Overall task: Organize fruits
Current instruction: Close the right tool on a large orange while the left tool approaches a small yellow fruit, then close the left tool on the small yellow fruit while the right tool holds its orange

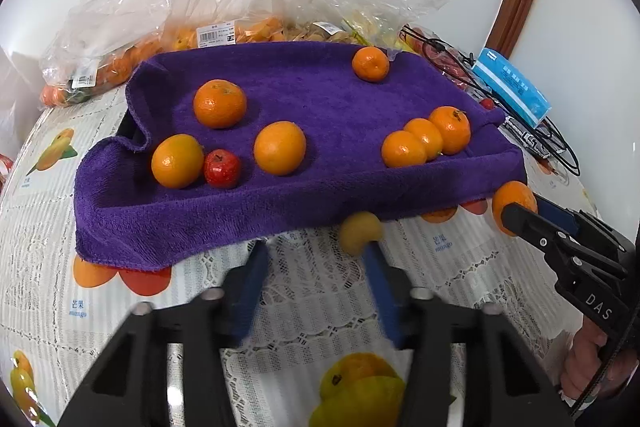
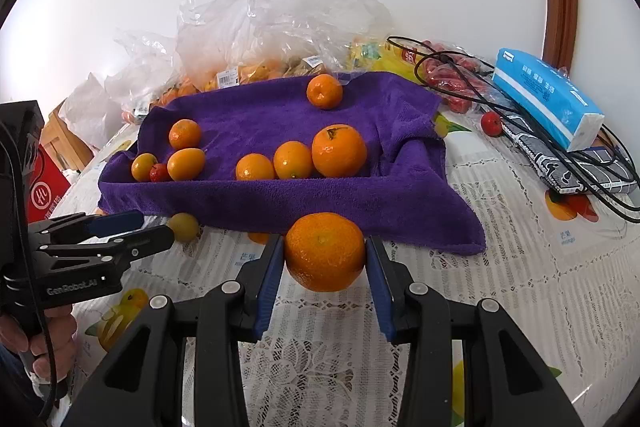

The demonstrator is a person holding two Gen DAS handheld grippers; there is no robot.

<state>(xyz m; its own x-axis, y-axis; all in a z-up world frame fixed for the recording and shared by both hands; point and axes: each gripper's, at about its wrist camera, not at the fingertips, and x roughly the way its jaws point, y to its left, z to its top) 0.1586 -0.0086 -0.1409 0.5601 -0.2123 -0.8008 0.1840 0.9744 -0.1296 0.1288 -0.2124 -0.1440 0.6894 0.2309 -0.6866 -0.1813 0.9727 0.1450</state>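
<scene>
1. On the table (image 2: 520, 267), spread with a lace cloth printed with fruit, sits a tray draped in a purple towel (image 1: 304, 211); it is the middle of the clock face here, with twelve o'clock toward the white wall.
2. Inside the towel's hollow lie eight oranges and one small red fruit (image 1: 222, 169).
3. Three oranges (image 1: 426, 139) touch in a row at about three o'clock, and a lone orange (image 1: 370, 63) lies at one o'clock by the back rim.
4. Toward nine o'clock an orange (image 1: 177, 161) touches the red fruit, with two more oranges just beside them.
5. At five o'clock, in front of the tray, the right gripper (image 2: 325, 253) is clamped on a large orange (image 2: 324, 251), a blue pad pressed to each side of it, the fruit held clear above the cloth.
6. At seven o'clock, before the tray's front edge, the left gripper (image 1: 316, 251) has a small yellowish fruit (image 1: 360, 231) at the tip of one finger.
7. Its wrist view is blurred and the pads stand apart, the fruit off against one of them, so I cannot tell whether it is gripped.
8. At twelve o'clock, behind the tray, clear plastic bags (image 2: 276, 27) of more fruit are heaped against the wall.
9. At two o'clock a blue tissue pack (image 2: 548, 103) rests among black cables (image 2: 452, 63), with one stray red fruit (image 2: 491, 123) near it on the cloth.
</scene>
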